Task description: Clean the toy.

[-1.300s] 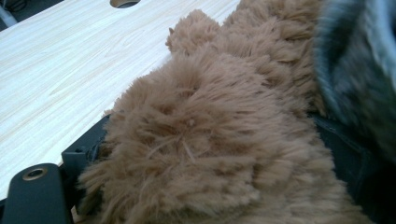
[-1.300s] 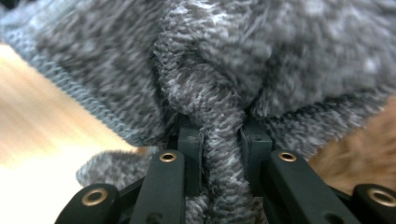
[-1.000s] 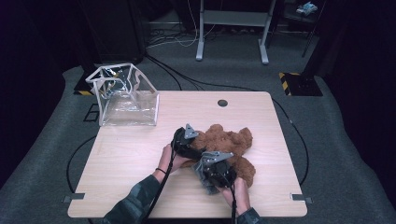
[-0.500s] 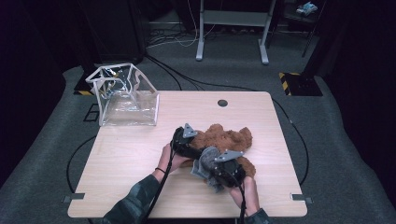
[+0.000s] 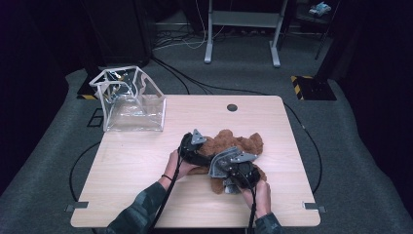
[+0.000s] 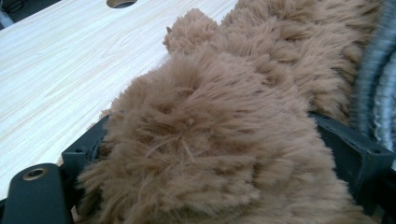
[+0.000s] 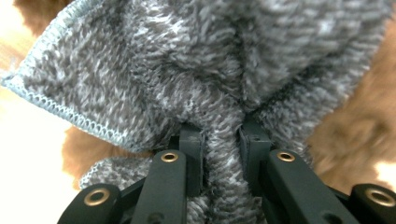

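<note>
A brown plush bear (image 5: 243, 143) lies on the wooden table (image 5: 136, 170), right of centre. My left gripper (image 5: 195, 146) sits at the bear's left side. In the left gripper view its jaws stand wide, and my left gripper (image 6: 215, 154) is shut on a thick fold of the bear's fur (image 6: 210, 116). My right gripper (image 5: 234, 170) is at the bear's near side. It is shut on a bunched fold of grey knitted cloth (image 7: 210, 60), pinched at my right gripper (image 7: 220, 140). The grey cloth (image 5: 219, 168) drapes over the bear's lower part.
A clear plastic bag (image 5: 131, 105) with white edging stands open at the table's back left corner. A round cable hole (image 5: 232, 107) lies in the back middle of the tabletop. Dark carpet and cables surround the table.
My right hand has shifted a little to the right and away with the grey cloth still pinched. The left hand and the bear have stayed in place.
</note>
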The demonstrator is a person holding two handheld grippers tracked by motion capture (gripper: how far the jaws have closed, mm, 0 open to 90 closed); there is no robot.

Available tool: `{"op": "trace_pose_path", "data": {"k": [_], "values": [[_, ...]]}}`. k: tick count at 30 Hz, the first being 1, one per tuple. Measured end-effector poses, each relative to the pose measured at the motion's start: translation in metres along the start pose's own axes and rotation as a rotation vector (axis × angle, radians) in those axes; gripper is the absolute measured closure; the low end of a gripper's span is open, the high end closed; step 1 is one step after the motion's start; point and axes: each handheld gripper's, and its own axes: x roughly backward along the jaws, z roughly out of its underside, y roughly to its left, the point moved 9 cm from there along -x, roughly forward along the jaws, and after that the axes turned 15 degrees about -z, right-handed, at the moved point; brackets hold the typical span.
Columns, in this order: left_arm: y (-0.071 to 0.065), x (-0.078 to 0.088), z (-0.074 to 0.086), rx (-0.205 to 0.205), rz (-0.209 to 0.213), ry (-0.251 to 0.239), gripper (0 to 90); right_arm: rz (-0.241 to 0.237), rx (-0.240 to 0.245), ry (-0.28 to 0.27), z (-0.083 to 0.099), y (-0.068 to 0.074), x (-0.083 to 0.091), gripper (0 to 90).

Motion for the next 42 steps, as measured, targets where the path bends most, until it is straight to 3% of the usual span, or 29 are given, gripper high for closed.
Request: {"op": "trace_pose_path", "data": {"k": [3, 4, 6, 8, 11, 15, 18, 21, 23, 25, 28, 30, 38, 42], "values": [[0.001, 0.000, 0.000, 0.004, 0.002, 0.000, 12.7, -0.017, -0.017, 0.055, 0.016, 0.001, -0.010, 76.2], [0.001, 0.000, 0.001, 0.004, 0.007, 0.005, 12.7, -0.027, -0.050, 0.087, 0.026, 0.001, -0.016, 76.1], [0.002, 0.000, 0.001, 0.005, 0.008, 0.001, 12.7, -0.048, -0.059, 0.068, 0.033, -0.001, -0.022, 76.2], [0.002, 0.000, 0.000, 0.017, 0.019, -0.003, 12.7, -0.103, -0.073, 0.069, 0.035, 0.000, -0.018, 76.0], [0.003, 0.000, 0.000, 0.029, 0.018, -0.008, 12.7, -0.115, -0.059, 0.069, 0.030, 0.005, -0.006, 75.9], [0.003, 0.000, 0.000, 0.031, 0.021, -0.007, 12.7, -0.079, -0.025, -0.015, 0.009, 0.007, 0.024, 75.7], [0.003, 0.000, 0.000, 0.032, 0.020, -0.007, 12.7, 0.008, 0.007, -0.080, -0.011, 0.001, 0.049, 75.7], [0.003, 0.000, 0.000, 0.030, 0.019, -0.008, 12.7, 0.071, 0.022, -0.087, -0.022, -0.009, 0.056, 75.6], [0.003, 0.000, 0.000, 0.023, 0.019, -0.007, 12.7, 0.105, 0.020, -0.054, -0.021, -0.016, 0.048, 75.6], [0.003, 0.000, 0.001, 0.013, 0.021, -0.003, 12.7, 0.093, 0.007, -0.015, -0.015, -0.019, 0.035, 75.7], [0.002, 0.000, 0.000, 0.013, 0.019, -0.006, 12.7, 0.082, -0.013, -0.007, -0.007, -0.021, 0.022, 75.9], [0.002, 0.000, 0.001, 0.009, 0.017, -0.001, 12.7, 0.068, -0.015, -0.007, -0.003, -0.020, 0.018, 76.0], [0.002, 0.000, 0.000, 0.009, 0.014, -0.006, 12.7, 0.023, -0.003, 0.110, 0.030, -0.008, -0.010, 76.1], [0.002, 0.000, 0.000, 0.011, 0.016, -0.009, 12.7, -0.029, -0.015, 0.143, 0.036, -0.003, -0.015, 75.6]]}}
